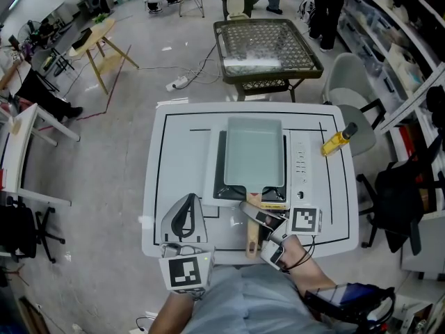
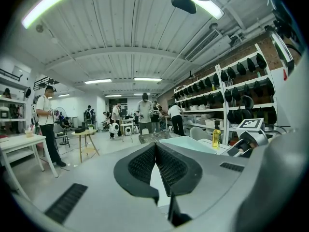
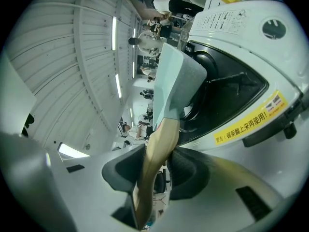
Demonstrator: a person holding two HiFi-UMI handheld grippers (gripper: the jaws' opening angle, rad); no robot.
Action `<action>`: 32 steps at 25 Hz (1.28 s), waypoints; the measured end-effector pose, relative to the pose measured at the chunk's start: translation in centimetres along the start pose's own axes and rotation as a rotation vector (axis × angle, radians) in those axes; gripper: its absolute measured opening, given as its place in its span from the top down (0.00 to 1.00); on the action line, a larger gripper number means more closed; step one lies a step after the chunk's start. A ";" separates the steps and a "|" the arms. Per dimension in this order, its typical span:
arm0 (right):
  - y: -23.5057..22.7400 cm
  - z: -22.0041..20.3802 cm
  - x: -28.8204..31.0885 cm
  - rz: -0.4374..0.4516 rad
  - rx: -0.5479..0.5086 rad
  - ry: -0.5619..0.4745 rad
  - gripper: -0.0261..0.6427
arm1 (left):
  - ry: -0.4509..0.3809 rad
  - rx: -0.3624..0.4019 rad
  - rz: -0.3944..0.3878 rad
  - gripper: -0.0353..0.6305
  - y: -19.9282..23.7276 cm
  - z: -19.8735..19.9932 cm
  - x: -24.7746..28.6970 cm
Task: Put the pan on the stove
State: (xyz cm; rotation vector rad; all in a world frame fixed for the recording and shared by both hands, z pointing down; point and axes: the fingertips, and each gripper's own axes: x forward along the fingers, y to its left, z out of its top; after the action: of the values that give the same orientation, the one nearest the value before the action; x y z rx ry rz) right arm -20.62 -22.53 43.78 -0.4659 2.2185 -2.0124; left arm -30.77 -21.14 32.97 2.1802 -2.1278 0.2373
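Observation:
A pale green rectangular pan rests on the white portable stove in the middle of the white table. Its wooden handle points toward me. My right gripper is shut on that handle; in the right gripper view the handle runs between both pads of the right gripper, with the pan and stove just beyond. My left gripper sits over the table's front left, apart from the pan. In its own view the left gripper is shut with nothing in it.
A yellow oil bottle lies on the table's right side, beside the stove. A grey chair stands behind the table at the right, and a wicker table with a glass top stands behind the middle. Shelves line the right wall; people stand far off.

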 end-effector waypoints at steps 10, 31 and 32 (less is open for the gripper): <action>0.0 0.0 0.1 -0.001 0.020 0.004 0.73 | 0.000 0.006 -0.002 0.92 0.0 0.3 -0.1; 0.8 0.2 -8.1 -0.013 -0.110 -0.126 0.65 | -0.031 0.056 -0.054 0.92 -5.0 2.8 -1.4; 0.9 0.3 -9.1 -0.032 -0.128 -0.147 0.65 | -0.044 0.055 -0.068 0.92 -5.7 3.0 -1.6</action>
State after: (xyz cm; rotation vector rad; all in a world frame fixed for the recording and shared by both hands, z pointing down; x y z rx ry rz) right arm -12.03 -20.08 41.73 -0.6451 2.2715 -1.7936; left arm -25.01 -19.90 30.02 2.3045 -2.0883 0.2483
